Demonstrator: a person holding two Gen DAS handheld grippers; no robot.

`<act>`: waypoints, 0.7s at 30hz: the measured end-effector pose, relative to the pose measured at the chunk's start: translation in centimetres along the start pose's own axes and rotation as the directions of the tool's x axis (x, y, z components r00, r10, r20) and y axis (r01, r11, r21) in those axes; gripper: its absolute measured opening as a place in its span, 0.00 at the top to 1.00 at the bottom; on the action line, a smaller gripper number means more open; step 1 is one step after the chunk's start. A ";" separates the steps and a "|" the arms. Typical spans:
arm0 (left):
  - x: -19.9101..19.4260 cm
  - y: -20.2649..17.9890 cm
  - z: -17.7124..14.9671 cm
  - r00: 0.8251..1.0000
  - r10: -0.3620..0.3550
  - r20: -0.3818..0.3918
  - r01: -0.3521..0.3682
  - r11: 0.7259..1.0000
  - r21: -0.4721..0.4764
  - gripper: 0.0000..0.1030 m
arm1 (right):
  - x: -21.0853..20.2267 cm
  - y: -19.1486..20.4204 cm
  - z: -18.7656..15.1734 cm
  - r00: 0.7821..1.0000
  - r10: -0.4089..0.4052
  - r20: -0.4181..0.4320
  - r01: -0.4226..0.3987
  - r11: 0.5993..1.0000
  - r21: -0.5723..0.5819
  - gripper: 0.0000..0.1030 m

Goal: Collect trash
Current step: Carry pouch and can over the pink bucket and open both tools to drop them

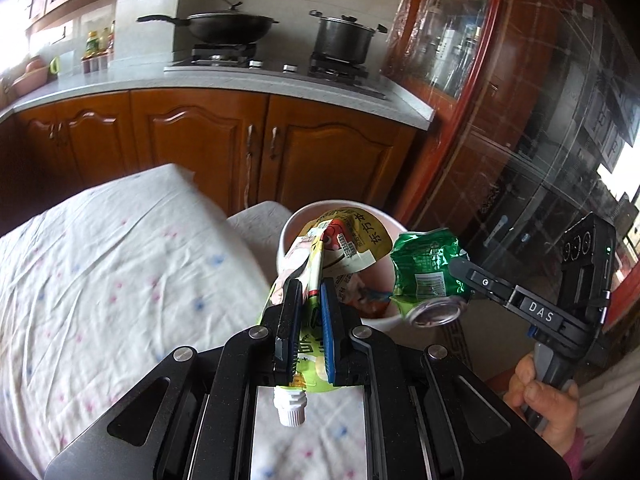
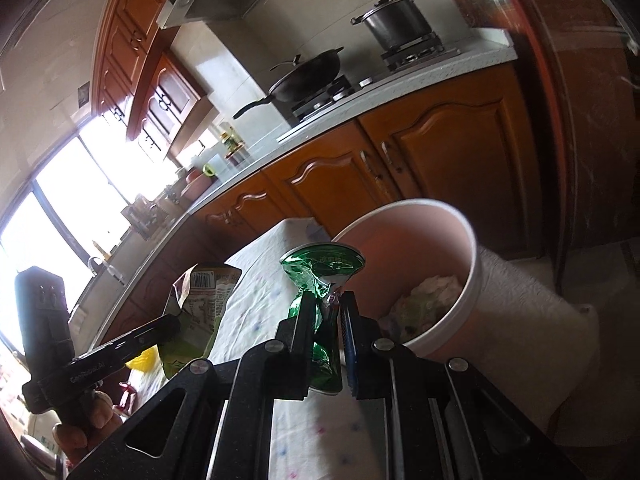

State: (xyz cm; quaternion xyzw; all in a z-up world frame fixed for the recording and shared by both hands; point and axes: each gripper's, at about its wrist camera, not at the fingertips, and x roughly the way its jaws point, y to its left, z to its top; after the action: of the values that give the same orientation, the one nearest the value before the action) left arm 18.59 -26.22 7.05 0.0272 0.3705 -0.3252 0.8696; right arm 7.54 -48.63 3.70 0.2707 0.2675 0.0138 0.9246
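My left gripper is shut on a yellow-green drink pouch with a white screw cap; its top hangs over the mouth of a pale pink bin. Beside it on the right, my right gripper is shut on a crushed green can, held near the bin's right rim. In the right wrist view the crushed green can sits pinched in the right gripper, just left of the pink bin, which holds crumpled trash. The pouch and the left gripper show at lower left.
A table under a white dotted cloth fills the left. Behind stand wooden cabinets, a counter with a wok and a pot. A dark glass door lies right. A hand holds the right gripper's handle.
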 end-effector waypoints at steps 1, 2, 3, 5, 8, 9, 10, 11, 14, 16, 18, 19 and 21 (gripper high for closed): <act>0.5 -0.4 0.6 1.000 -0.002 0.002 0.002 1.000 0.008 0.92 | 0.0 -0.2 0.3 1.000 -0.007 0.006 0.007 1.000 -0.001 0.88; 0.9 -0.7 1.0 1.000 -0.003 0.002 0.003 1.000 0.013 0.92 | 0.1 -0.4 0.7 1.000 -0.015 0.011 0.015 1.000 -0.002 0.88; 1.5 -1.1 1.6 1.000 -0.005 -0.001 0.005 1.000 0.021 0.92 | 0.1 -0.6 1.0 1.000 -0.021 0.015 0.021 1.000 -0.003 0.88; 2.5 -1.6 2.4 1.000 -0.013 -0.008 0.013 1.000 0.027 0.92 | 0.3 -0.9 1.8 0.999 -0.043 0.024 0.044 0.999 -0.009 0.88; 4.4 -2.3 3.6 0.999 -0.027 -0.029 0.028 0.999 0.030 0.92 | 0.7 -1.2 2.8 0.997 -0.073 0.030 0.073 0.997 -0.023 0.88; 5.1 -2.5 3.9 0.999 -0.027 -0.036 0.028 0.999 0.032 0.92 | 0.9 -1.3 3.2 0.996 -0.084 0.031 0.085 0.996 -0.029 0.88; 5.8 -2.6 4.2 0.999 -0.024 -0.045 0.025 0.999 0.031 0.92 | 1.0 -1.4 3.3 0.995 -0.090 0.032 0.091 0.995 -0.034 0.88; 6.5 -2.7 4.5 0.998 -0.024 -0.056 0.026 0.999 0.028 0.92 | 1.3 -1.5 3.7 0.994 -0.103 0.030 0.104 0.994 -0.042 0.88; 8.3 -3.0 4.9 0.996 -0.026 -0.080 0.027 1.000 0.014 0.92 | 2.2 -2.0 4.1 0.992 -0.122 0.014 0.123 0.991 -0.047 0.88; 9.4 -3.1 5.2 0.996 -0.027 -0.089 0.028 1.000 0.002 0.92 | 2.8 -2.4 4.3 0.990 -0.139 0.005 0.139 0.989 -0.051 0.88; 10.2 -3.2 5.4 0.995 -0.031 -0.096 0.031 1.000 -0.003 0.92 | 3.1 -2.6 4.3 0.988 -0.153 -0.003 0.153 0.987 -0.057 0.88; 10.6 -3.4 5.4 0.995 -0.028 -0.099 0.028 1.000 -0.002 0.92 | 3.3 -2.7 4.5 0.987 -0.158 -0.006 0.157 0.986 -0.059 0.88; 11.5 -3.5 5.3 0.993 -0.025 -0.113 0.025 1.000 -0.004 0.92 | 3.7 -3.0 4.5 0.986 -0.167 -0.012 0.166 0.984 -0.062 0.88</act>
State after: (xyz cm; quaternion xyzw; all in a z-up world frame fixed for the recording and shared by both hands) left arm 25.78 -36.73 3.98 0.0396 0.4197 -0.3335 0.8432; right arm 12.60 -52.78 3.59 0.2193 0.2966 -0.0529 0.9280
